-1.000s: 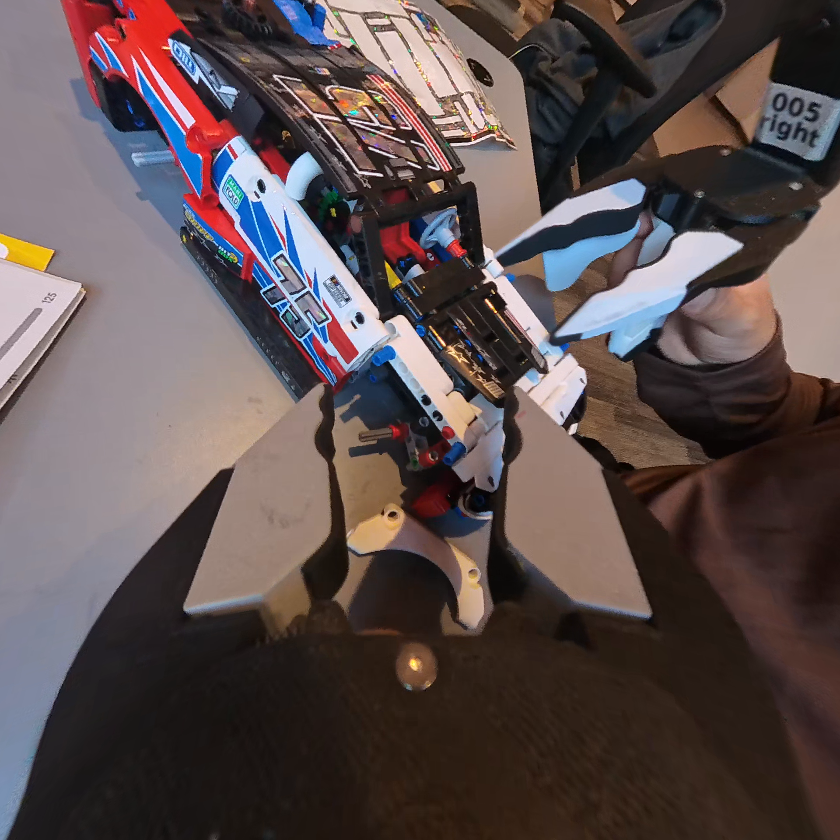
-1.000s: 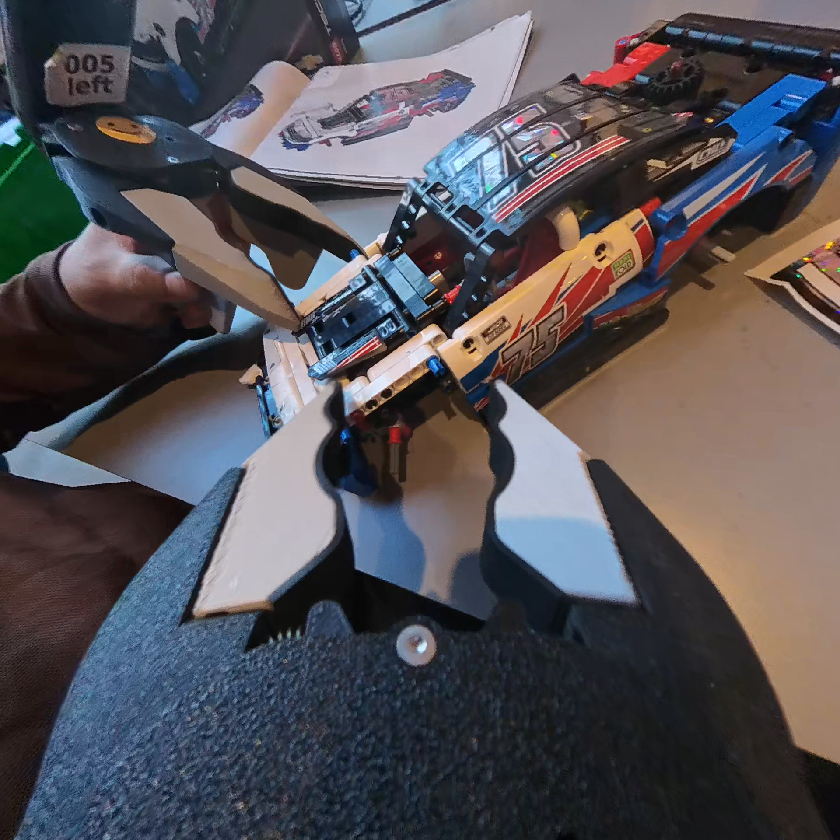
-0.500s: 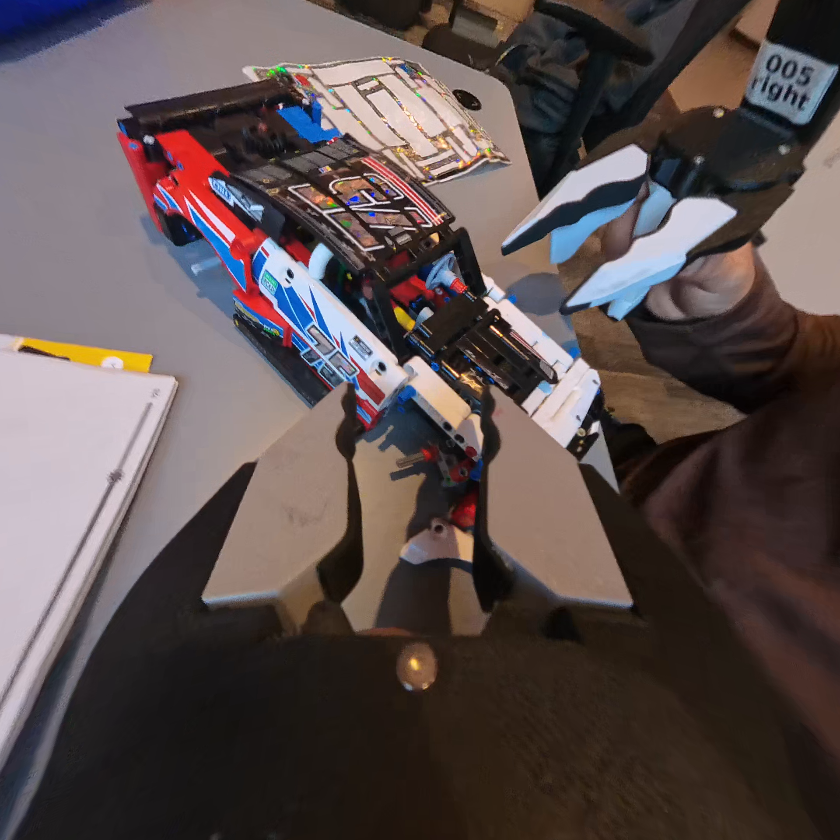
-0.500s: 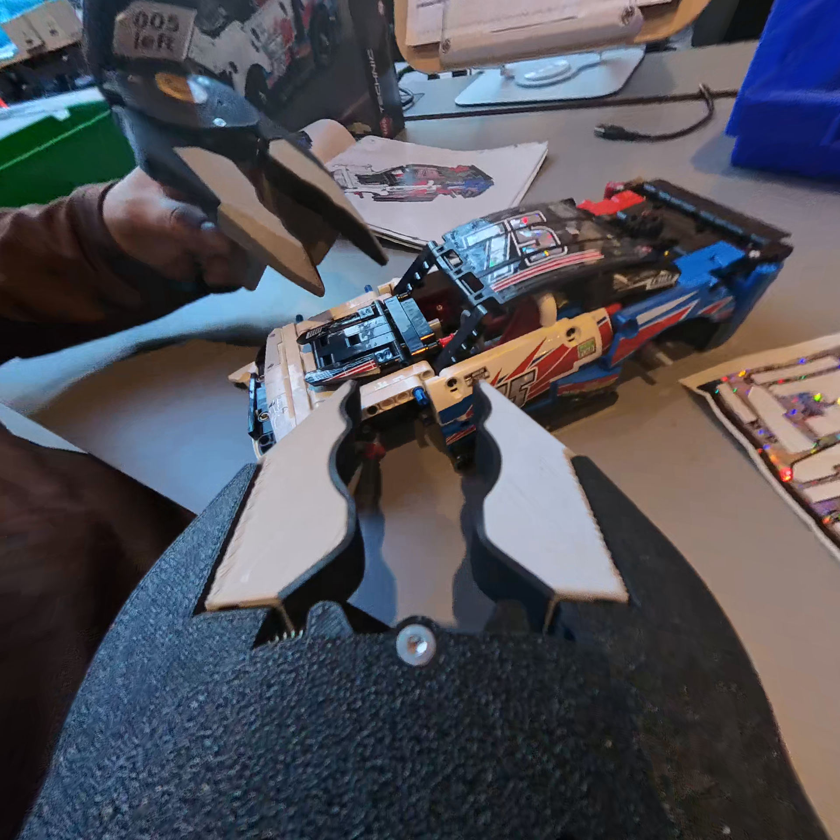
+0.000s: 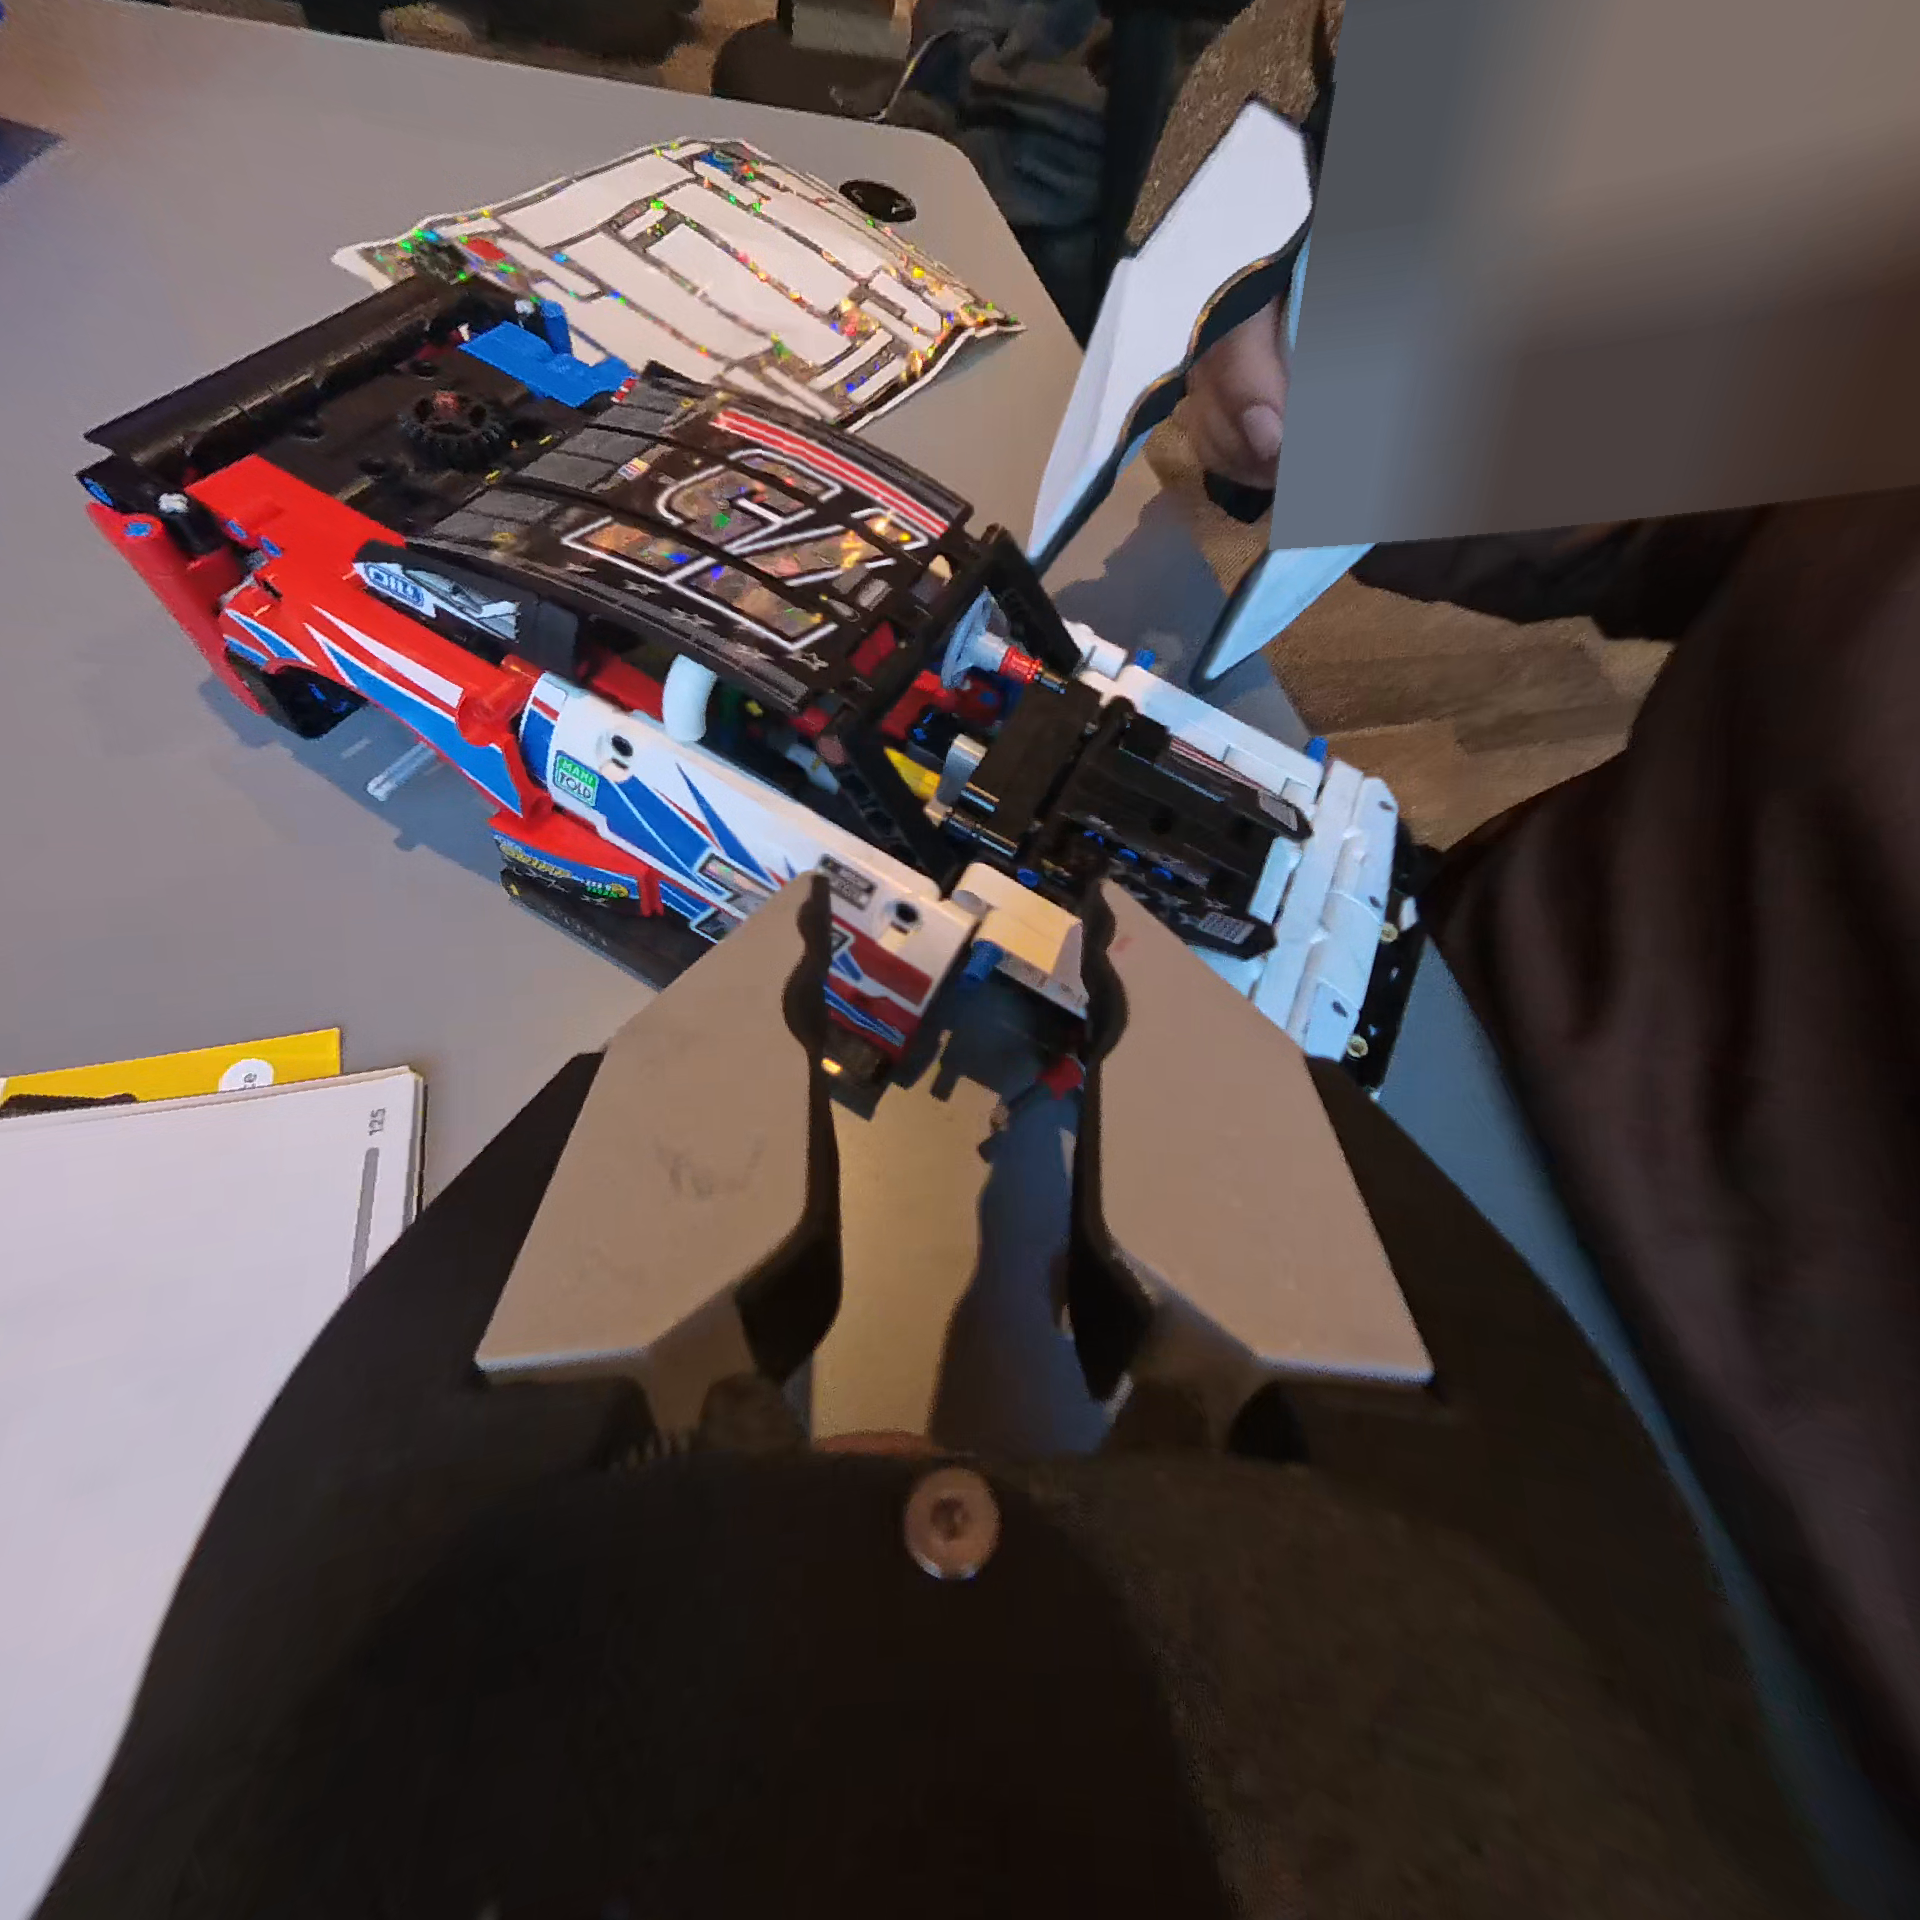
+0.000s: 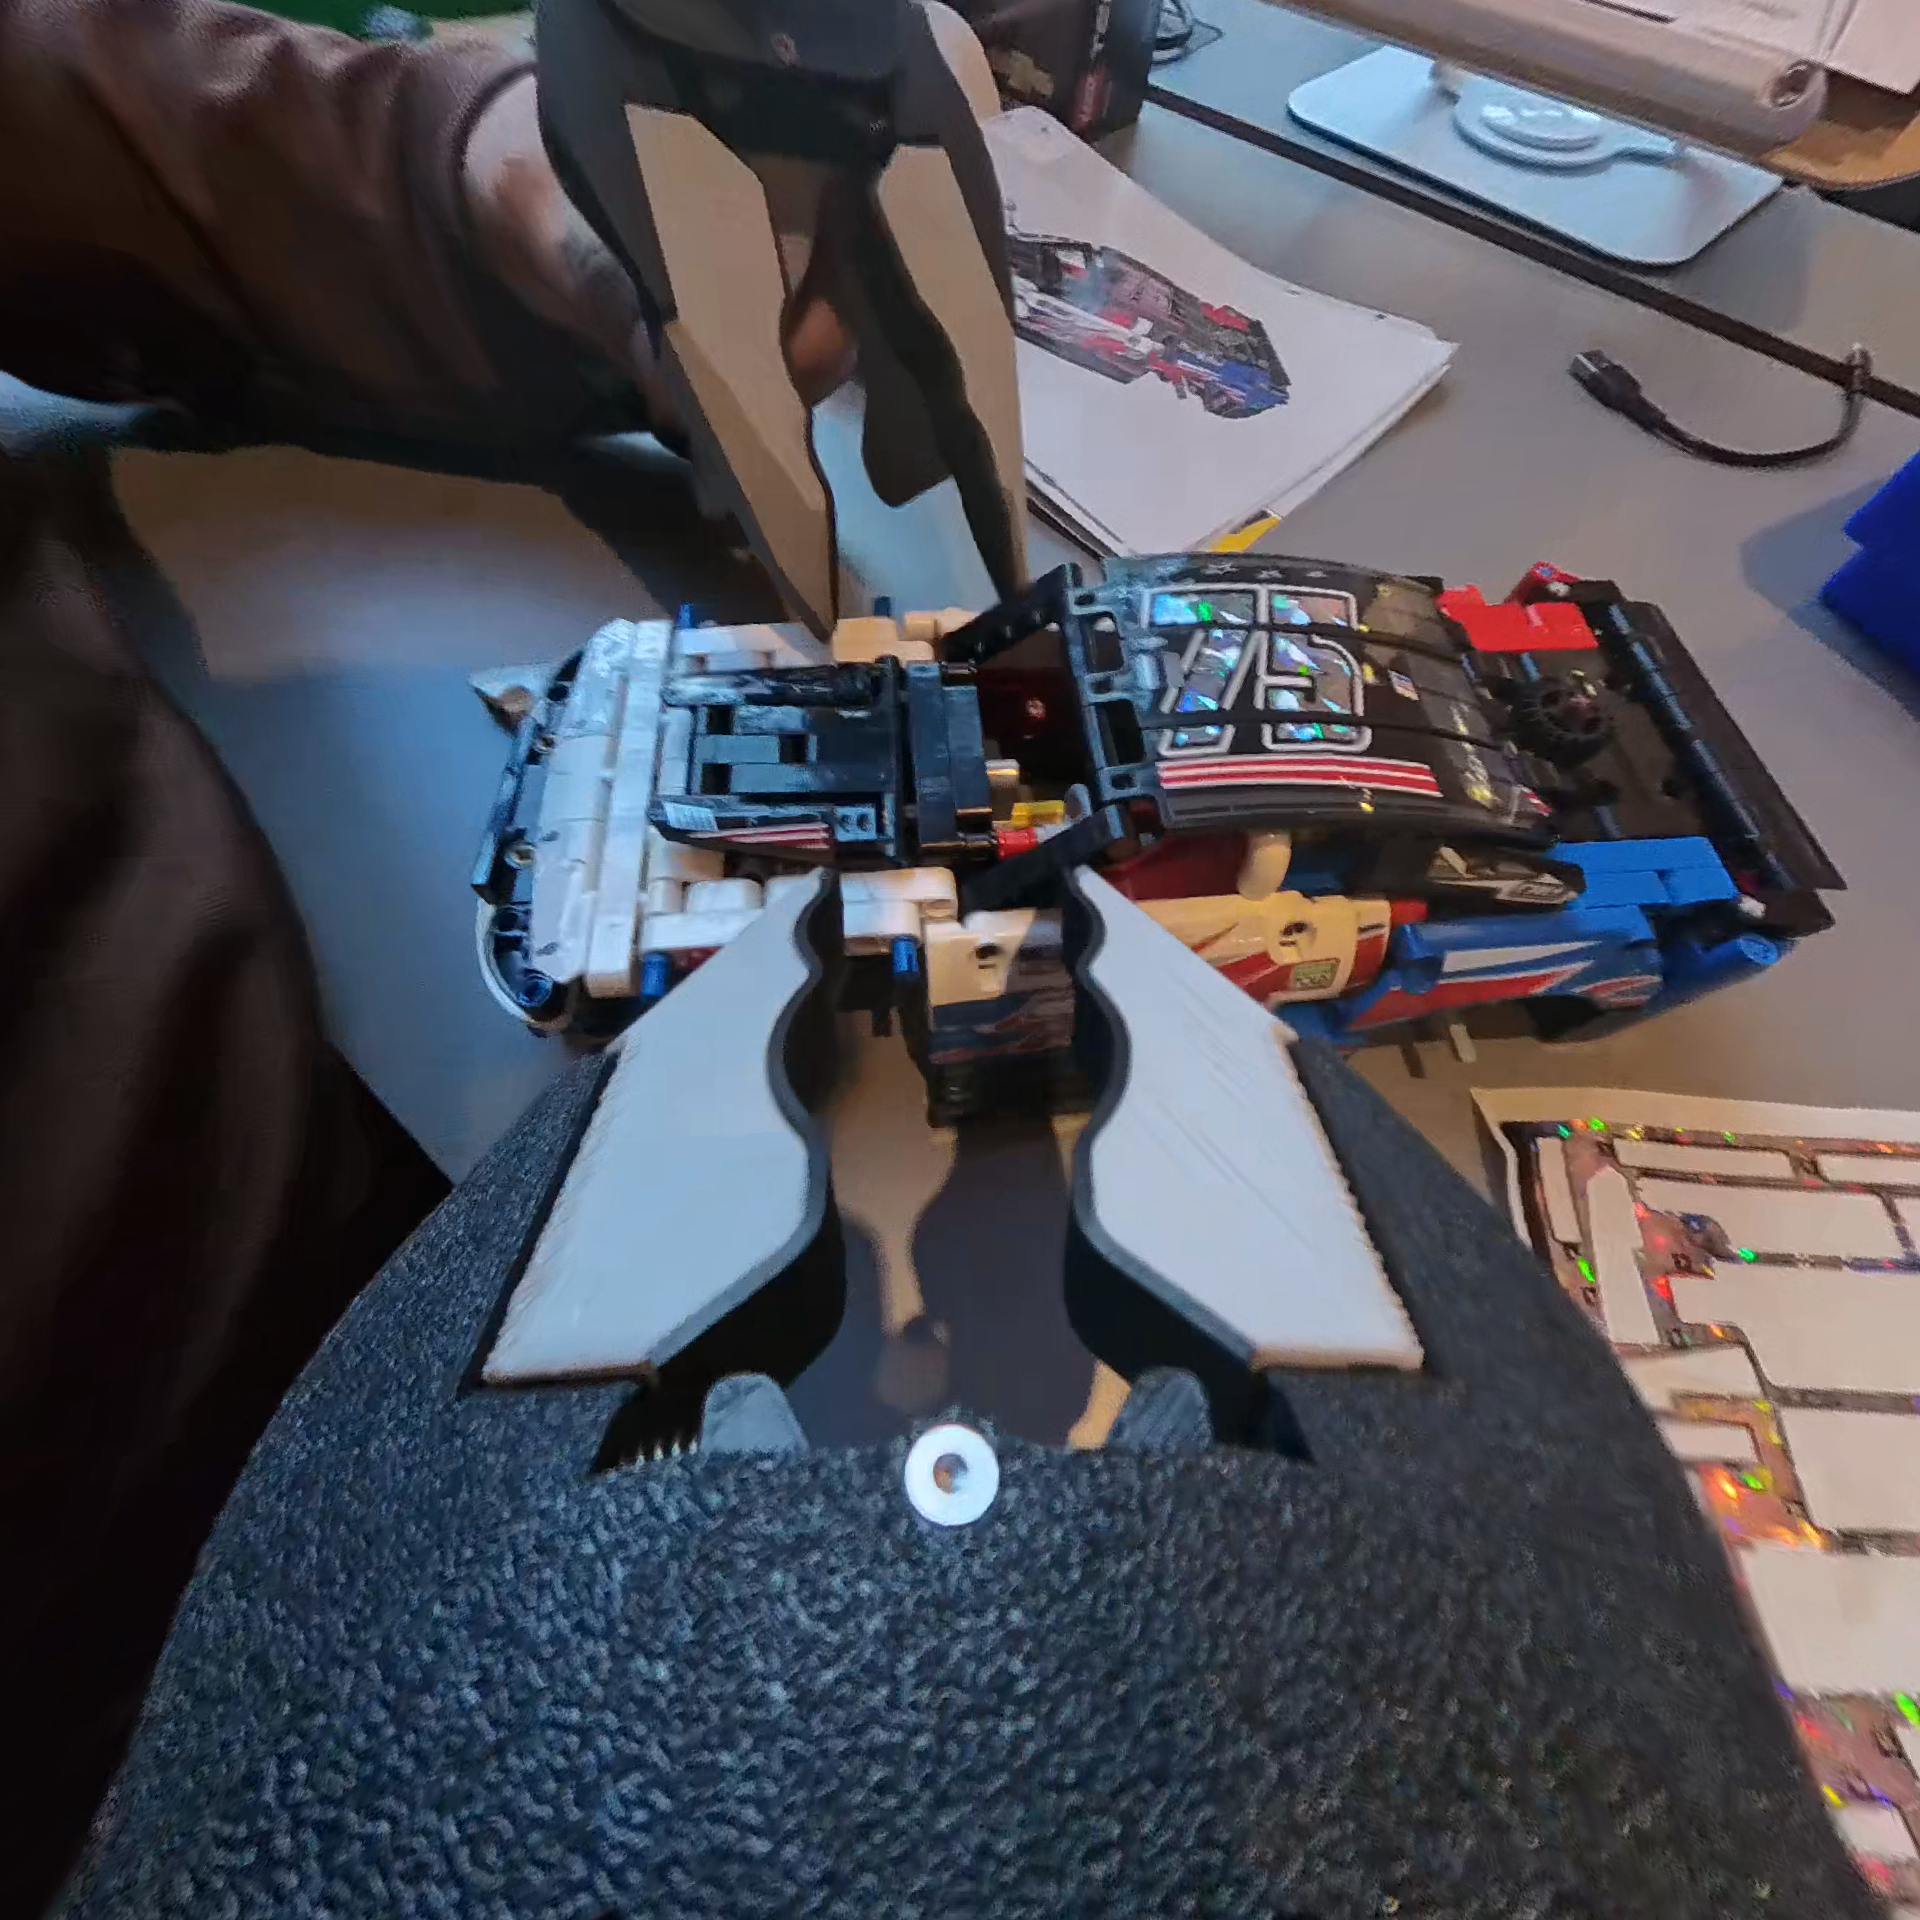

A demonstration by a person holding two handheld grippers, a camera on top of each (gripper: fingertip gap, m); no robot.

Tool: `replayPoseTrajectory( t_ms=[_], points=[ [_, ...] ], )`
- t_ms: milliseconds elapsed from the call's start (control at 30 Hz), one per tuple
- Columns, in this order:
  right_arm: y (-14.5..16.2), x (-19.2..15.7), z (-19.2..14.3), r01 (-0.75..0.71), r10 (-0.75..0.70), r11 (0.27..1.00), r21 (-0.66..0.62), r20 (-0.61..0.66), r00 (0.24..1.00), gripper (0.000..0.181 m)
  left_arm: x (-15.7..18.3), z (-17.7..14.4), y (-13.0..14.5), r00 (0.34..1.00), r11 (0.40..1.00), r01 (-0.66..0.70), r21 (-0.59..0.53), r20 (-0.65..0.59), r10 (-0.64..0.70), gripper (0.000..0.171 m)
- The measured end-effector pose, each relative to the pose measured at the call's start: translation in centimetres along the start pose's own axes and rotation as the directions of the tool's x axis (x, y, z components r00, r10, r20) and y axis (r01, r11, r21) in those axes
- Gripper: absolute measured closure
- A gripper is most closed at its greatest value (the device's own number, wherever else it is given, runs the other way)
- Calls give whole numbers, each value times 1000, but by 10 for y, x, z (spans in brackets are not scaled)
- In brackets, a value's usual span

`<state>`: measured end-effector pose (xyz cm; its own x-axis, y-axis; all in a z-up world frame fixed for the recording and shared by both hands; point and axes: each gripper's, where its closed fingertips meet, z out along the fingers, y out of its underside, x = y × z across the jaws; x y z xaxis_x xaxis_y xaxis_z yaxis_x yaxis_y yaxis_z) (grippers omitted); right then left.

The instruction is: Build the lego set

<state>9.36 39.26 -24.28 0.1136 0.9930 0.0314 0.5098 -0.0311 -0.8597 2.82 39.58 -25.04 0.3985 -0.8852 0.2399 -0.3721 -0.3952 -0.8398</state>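
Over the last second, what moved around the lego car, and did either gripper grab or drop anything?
Both grippers backed up and away from the car's white front end. The white curved piece seen a second ago between the left gripper's open fingers is no longer visible; where it went is unclear. The right gripper stayed open and empty. The car, the sticker sheet and the booklet kept their places on the table.

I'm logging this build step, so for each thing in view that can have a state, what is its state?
Lego car: resting on the table, part-built, no wheels visible.
Left claw: open, holding nothing.
Right claw: open, holding nothing.
Instruction booklet: open, lying flat.
Sticker sheet: flat on the table, many stickers peeled off.
Cable: end lying loose, unplugged.
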Motion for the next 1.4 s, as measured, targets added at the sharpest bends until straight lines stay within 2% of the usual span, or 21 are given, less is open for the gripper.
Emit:
replayPoseTrajectory(
  t_ms=[100,200,333,667,733,767,800,1000,1400],
  points=[
    [9,12,-3,-14,12,1000,-21,-57,998,134,-7,1,0,999,999,28,28,-20,-27,120],
    [7,13,-4,-116,117,993,31,-30,993,120,-13,4,0,1000,999,29,36,-8,-29,108],
    [4,24,1,-185,189,981,51,-90,978,112,-13,10,-2,998,998,54,20,-14,-53,95],
    [5,20,10,-150,150,989,5,-100,984,115,-20,19,-3,999,999,40,-13,13,-40,82],
    [5,20,10,-152,151,988,2,-98,984,115,-21,20,-3,999,999,41,-3,21,-41,83],
    [4,18,11,-148,148,989,5,-87,985,122,-23,20,-4,998,999,52,9,28,-53,85],
    [4,11,12,-142,142,990,4,-50,989,138,-24,20,-5,997,998,61,20,34,-62,88],
    [2,10,14,-190,191,981,32,-27,981,139,-24,18,-4,997,997,66,45,32,-67,93],
    [2,15,17,-188,190,981,51,-41,981,141,-26,17,-8,996,996,55,75,66,-60,105]
  ],
)
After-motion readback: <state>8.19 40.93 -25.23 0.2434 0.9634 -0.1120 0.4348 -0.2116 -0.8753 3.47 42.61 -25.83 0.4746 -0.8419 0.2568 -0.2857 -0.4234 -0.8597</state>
